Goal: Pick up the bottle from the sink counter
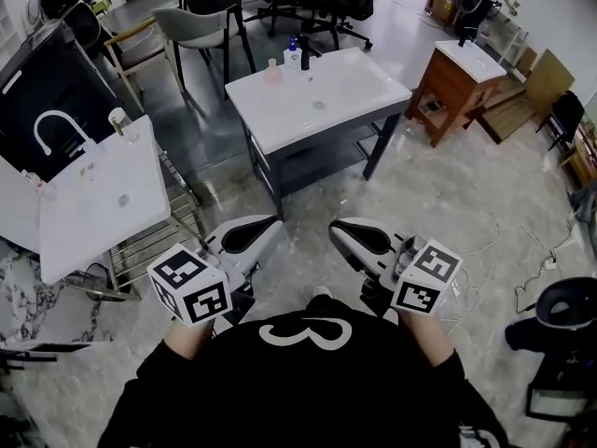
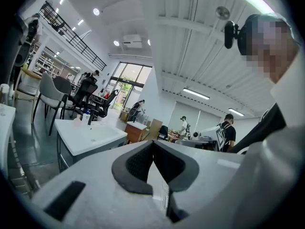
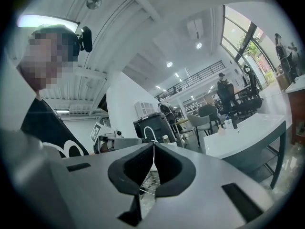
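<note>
The sink counter stands ahead of me on dark legs, across a stretch of bare floor. At its far edge a small white bottle with a blue cap stands beside a black faucet, with a pink bottle to its left. My left gripper and right gripper are held side by side near my body, well short of the counter, both shut and empty. The counter and the blue-capped bottle show small in the left gripper view, and the counter and bottle again in the right gripper view.
A second white basin with a curved white faucet lies on a wire rack at the left. A wooden vanity stands at the back right, grey chairs behind the counter. Cables and a black device lie on the floor at the right.
</note>
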Demonstrator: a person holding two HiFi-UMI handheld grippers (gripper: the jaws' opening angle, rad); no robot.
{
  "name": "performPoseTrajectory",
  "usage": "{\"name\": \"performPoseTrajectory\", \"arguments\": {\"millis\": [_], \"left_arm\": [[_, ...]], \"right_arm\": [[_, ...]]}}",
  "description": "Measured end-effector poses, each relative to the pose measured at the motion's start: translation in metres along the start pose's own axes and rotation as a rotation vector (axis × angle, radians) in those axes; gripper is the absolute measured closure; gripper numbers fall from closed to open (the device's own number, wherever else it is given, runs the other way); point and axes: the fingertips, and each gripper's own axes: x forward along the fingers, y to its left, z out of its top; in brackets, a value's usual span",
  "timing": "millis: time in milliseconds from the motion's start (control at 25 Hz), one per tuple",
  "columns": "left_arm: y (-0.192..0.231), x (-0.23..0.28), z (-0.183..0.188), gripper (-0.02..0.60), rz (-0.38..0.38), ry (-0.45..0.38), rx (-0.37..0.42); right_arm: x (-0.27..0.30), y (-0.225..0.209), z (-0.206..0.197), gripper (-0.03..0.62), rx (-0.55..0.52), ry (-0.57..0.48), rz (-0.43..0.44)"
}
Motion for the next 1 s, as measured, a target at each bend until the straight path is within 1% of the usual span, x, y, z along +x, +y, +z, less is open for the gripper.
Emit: {"name": "performPoseTrajectory", "arguments": {"millis": [120, 280, 480, 760, 1000], "left_arm": [[0.01, 0.007, -0.002, 0.566, 0.003, 0.005, -0.007], [0.027, 0.017, 0.006, 0.566, 0.029, -0.011, -0.009], [0.066, 0.032, 0.019, 0.566, 0.069, -0.019, -0.024], [0.123, 0.079, 0.045, 0.568, 0.075, -0.031, -0.021], [0.183, 0.121, 0.063, 0.566, 0.102, -0.014, -0.045]], "right_arm": [[0.008, -0.011, 0.001, 0.58, 0.004, 0.008, 0.012], [0.021, -0.031, 0.008, 0.58, 0.003, 0.017, 0.033], [0.051, -0.064, 0.022, 0.58, -0.011, 0.024, 0.07], [0.092, -0.131, 0.038, 0.58, 0.002, 0.047, 0.097], [0.132, -0.198, 0.052, 0.58, 0.042, 0.065, 0.117]]}}
